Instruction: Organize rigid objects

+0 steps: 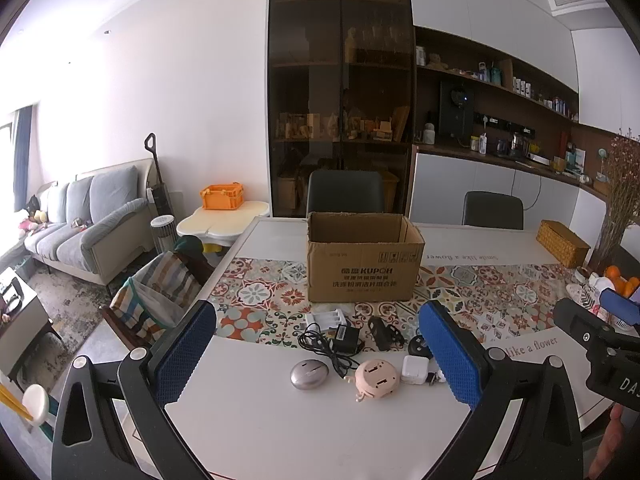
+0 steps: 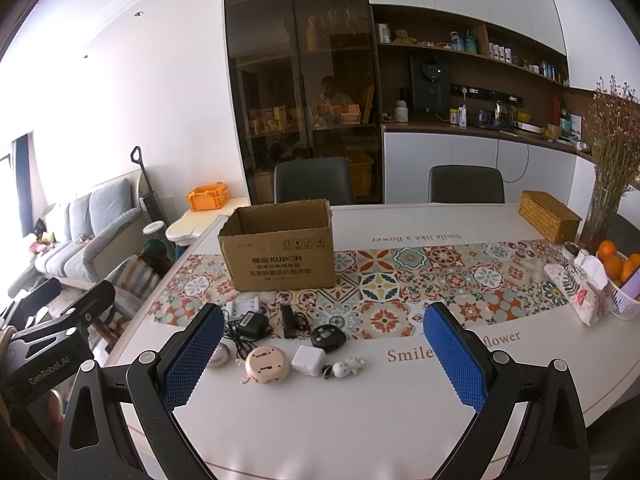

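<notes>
Hovering above the table (image 1: 280, 432), the left tongs (image 1: 320, 356) and right tongs (image 2: 324, 354) are both standing wide open and holding nothing. The cardboard box (image 1: 362, 264) is waiting behind; its inside is not visible. The pink round gadget (image 1: 376, 378), white charger (image 1: 414, 369), metal oval (image 1: 309, 374) and black adapter (image 1: 346, 338) are lying in front, so sorting seems not started.

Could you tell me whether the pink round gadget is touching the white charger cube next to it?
Apart. The right wrist view shows a strip of bare table between the pink round gadget and the white charger cube.
</notes>
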Demonstrator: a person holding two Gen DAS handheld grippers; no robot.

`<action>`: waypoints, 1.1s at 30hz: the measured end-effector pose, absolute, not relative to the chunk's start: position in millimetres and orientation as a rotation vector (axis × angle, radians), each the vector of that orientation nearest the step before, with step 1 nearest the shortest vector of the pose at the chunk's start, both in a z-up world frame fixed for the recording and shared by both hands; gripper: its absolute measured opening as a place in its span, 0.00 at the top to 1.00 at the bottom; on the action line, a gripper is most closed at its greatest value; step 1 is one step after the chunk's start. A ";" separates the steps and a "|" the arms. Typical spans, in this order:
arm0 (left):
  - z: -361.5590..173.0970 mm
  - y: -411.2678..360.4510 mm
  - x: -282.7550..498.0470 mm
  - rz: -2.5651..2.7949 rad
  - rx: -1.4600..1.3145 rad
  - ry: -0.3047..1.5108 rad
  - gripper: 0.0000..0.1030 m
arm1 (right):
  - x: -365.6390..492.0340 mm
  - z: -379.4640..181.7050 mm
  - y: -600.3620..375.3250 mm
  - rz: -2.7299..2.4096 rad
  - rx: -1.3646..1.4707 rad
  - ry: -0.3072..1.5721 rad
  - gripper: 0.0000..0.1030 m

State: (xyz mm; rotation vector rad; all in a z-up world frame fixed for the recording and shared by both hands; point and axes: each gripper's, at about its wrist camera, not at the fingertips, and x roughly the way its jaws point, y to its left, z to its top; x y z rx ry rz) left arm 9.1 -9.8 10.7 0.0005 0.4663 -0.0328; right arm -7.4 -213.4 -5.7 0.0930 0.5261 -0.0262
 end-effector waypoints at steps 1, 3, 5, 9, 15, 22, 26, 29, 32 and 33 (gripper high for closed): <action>10.8 -9.7 9.2 -0.032 0.001 0.465 0.00 | -7.5 -5.6 -213.5 -0.027 0.094 0.526 0.03; 11.3 -9.5 9.7 -0.034 0.001 0.467 0.00 | -7.4 -5.5 -213.2 -0.025 0.093 0.526 0.03; 10.3 -10.2 8.5 -0.031 0.004 0.468 0.00 | -7.5 -5.9 -213.4 -0.023 0.094 0.527 0.03; 8.5 -9.4 9.9 -0.029 0.009 0.484 0.00 | -6.4 -7.8 -211.8 -0.017 0.091 0.539 0.03; -6.9 -2.4 17.4 -0.023 0.016 0.547 0.00 | 3.7 -17.1 -204.3 0.010 0.084 0.582 0.03; -30.6 14.6 39.9 -0.013 0.035 0.637 0.00 | 27.9 -39.0 -187.0 0.056 0.094 0.676 0.03; -42.7 29.2 62.0 -0.026 0.048 0.682 0.00 | 48.5 -51.7 -172.6 0.073 0.102 0.733 0.03; -50.5 40.2 77.2 -0.040 0.067 0.700 0.00 | 65.5 -60.8 -161.4 0.082 0.122 0.783 0.03; -57.2 48.6 93.1 -0.052 0.094 0.724 0.00 | 83.6 -74.7 -150.5 0.071 0.137 0.842 0.03; -59.6 51.8 97.7 -0.059 0.093 0.730 0.00 | 88.5 -78.5 -148.2 0.068 0.146 0.858 0.04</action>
